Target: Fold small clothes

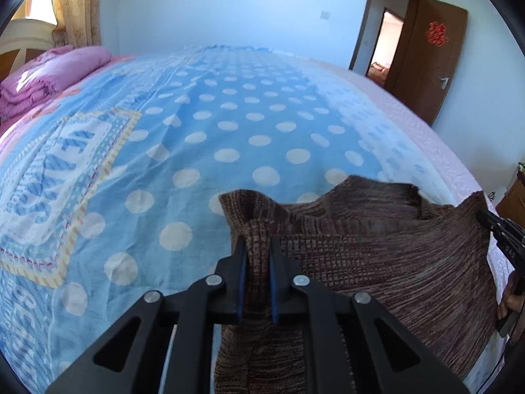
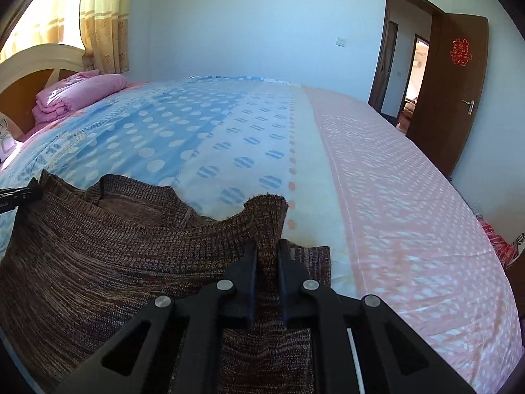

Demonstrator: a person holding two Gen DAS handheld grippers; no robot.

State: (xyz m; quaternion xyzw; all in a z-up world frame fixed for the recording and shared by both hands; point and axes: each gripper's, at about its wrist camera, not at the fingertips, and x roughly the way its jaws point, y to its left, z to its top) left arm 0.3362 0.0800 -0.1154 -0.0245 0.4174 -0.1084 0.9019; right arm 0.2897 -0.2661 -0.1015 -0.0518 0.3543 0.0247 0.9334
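Sweater, brown knit, small, pinched at both top corners and lying at the near edge of the bed. Left gripper has its jaws pressed onto a bunched ridge of knit at one shoulder corner, fabric standing up between the blue pads. Right gripper is clamped the same way on the other shoulder corner, a flap of knit poking up past the tips. Neckline sags between the two grips, and the body of the garment drops toward the cameras, out of frame below. In the left wrist view the right gripper shows at the far right edge, with a bit of the person's hand on its handle.

Step in hand, as I read it: grasp done at both shoulders, fold itself not started, garment looks unfolded.

Next move probably needs both corners lifted together with the top edge kept taut and level, then carried forward over the polka-dot sheet and laid flat. Uneven pull would skew the knit. Loose knit may stretch or slip from the pads.

Pink folded quilt sits well apart near the headboard, no obstacle.
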